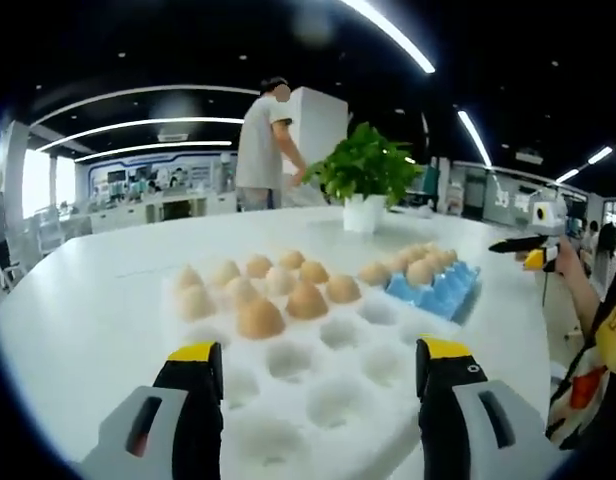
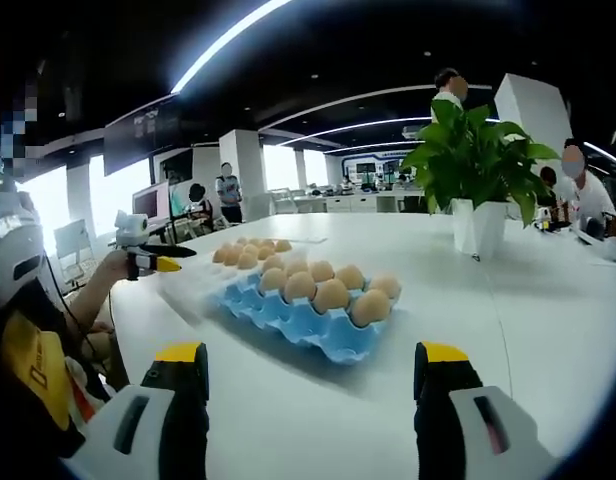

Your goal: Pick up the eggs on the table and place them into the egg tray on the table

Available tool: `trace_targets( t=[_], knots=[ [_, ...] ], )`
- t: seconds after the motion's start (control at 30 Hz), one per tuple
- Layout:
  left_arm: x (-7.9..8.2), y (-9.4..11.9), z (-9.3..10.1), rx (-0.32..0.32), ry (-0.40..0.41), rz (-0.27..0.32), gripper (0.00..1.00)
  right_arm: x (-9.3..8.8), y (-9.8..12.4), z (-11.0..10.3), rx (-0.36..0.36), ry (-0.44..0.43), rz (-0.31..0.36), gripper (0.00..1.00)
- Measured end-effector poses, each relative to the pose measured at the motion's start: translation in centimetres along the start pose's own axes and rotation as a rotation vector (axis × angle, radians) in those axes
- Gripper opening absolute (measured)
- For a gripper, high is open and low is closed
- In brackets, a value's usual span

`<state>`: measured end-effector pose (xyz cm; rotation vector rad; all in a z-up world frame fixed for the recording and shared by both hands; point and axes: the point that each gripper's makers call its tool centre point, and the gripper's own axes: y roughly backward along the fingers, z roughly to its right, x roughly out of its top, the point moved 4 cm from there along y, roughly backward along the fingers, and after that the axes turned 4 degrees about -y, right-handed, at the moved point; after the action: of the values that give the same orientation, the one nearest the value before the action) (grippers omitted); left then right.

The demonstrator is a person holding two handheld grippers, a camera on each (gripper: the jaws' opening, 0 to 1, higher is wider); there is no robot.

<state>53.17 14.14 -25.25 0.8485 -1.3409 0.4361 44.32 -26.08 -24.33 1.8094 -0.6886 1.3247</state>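
On the white table (image 1: pixel 78 300), near the potted plant (image 1: pixel 364 180), sits a white egg tray (image 1: pixel 318 380) with tan, matte brown eggs (image 1: pixel 260 318) filling its far rows and empty cups nearer the left gripper (image 1: pixel 318 385). Beside the plant's pot a blue egg tray (image 2: pixel 298 320) carries more brown eggs (image 2: pixel 331 294). No readable writing shows on either tray. Both the left gripper and the right gripper (image 2: pixel 313 385) have their jaws spread wide, holding nothing.
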Motion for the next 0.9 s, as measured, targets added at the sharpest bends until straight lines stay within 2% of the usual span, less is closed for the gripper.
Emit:
trace_targets(
  t=[0.1, 0.33, 0.47, 0.7, 0.77, 0.9],
  knots=[
    [0.5, -1.1, -0.9, -0.009, 0.039, 0.020, 0.72, 0.0, -0.2, 0.1, 0.002, 0.000, 0.000, 0.88],
    [0.2, -3.0, -2.8, 0.021, 0.012, -0.003, 0.65, -0.2, -0.3, 0.2, 0.000, 0.000, -0.002, 0.88],
    [0.1, -3.7, -3.1, 0.006, -0.002, -0.028, 0.62, -0.2, -0.5, 0.2, 0.001, -0.001, 0.000, 0.88],
    [0.3, -4.1, -3.3, -0.001, -0.015, -0.031, 0.56, -0.2, -0.7, 0.2, 0.004, -0.001, 0.000, 0.88],
    [0.5, -4.8, -4.3, 0.001, -0.030, -0.044, 0.52, -0.3, -0.7, 0.3, 0.002, -0.004, 0.000, 0.88],
    [0.6, -5.2, -4.6, -0.006, -0.027, -0.048, 0.49, -0.4, -0.6, 0.5, -0.003, -0.009, -0.001, 0.88]
  ],
)
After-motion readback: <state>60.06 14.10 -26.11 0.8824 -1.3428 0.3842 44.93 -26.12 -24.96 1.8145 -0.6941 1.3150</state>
